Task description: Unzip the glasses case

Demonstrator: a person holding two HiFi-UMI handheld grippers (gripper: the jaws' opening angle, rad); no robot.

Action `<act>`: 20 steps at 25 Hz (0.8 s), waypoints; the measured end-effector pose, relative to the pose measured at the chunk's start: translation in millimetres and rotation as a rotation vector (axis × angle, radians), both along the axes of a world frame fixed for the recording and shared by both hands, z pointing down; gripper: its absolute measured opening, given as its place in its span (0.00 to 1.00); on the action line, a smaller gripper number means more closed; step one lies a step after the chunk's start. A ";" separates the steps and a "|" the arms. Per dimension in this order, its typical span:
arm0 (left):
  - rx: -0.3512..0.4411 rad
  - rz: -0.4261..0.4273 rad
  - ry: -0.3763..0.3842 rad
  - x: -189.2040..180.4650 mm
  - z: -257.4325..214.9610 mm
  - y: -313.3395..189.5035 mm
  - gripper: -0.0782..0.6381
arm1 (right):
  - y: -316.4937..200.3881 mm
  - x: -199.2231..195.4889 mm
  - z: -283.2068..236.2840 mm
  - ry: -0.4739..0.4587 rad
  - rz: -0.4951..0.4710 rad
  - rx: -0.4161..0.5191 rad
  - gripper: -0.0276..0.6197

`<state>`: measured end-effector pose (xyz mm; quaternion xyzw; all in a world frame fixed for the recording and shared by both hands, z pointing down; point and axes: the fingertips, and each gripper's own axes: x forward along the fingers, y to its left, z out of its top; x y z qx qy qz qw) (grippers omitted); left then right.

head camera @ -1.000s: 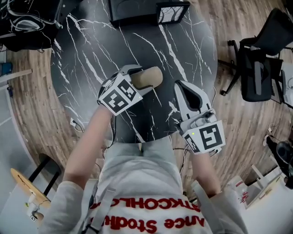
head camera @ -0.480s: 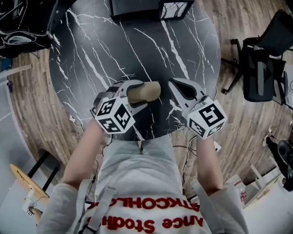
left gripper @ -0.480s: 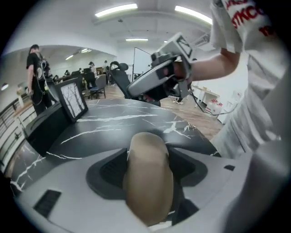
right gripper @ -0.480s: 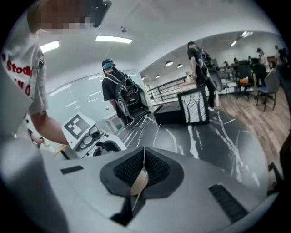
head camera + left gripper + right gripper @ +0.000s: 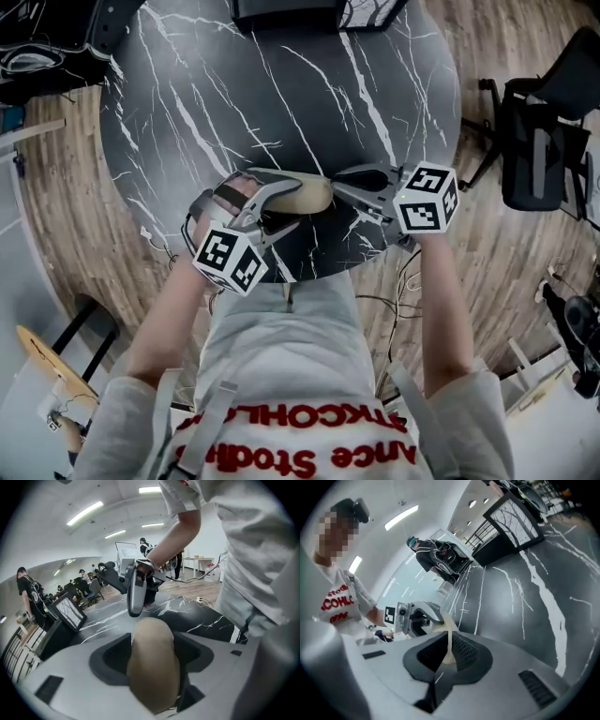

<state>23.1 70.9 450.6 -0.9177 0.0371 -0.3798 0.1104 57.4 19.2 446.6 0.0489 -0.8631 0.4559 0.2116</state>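
The left hand-held gripper (image 5: 274, 199), lower left of centre in the head view, is clenched across the tan case (image 5: 305, 194) and holds it over the near edge of the table (image 5: 281, 75). The right hand-held gripper (image 5: 345, 183), at the case's right end, has its jaws drawn together on a thin tan strip (image 5: 448, 639), apparently the zip pull. The step in hand is judged to be seizing the pull; the next move calls for drawing it along the case's seam against a firm left grip.
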 end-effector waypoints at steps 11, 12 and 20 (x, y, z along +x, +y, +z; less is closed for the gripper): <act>0.110 0.088 -0.014 -0.8 -2.3 13.7 0.52 | 22.1 2.6 7.7 -0.037 -0.273 -0.087 0.07; 0.115 0.089 -0.014 -0.7 -2.2 14.0 0.52 | 22.0 2.5 7.9 -0.042 -0.276 -0.088 0.07; 0.135 0.094 -0.018 -0.9 -1.5 15.7 0.52 | 28.2 1.8 14.4 -0.019 -0.324 -0.089 0.15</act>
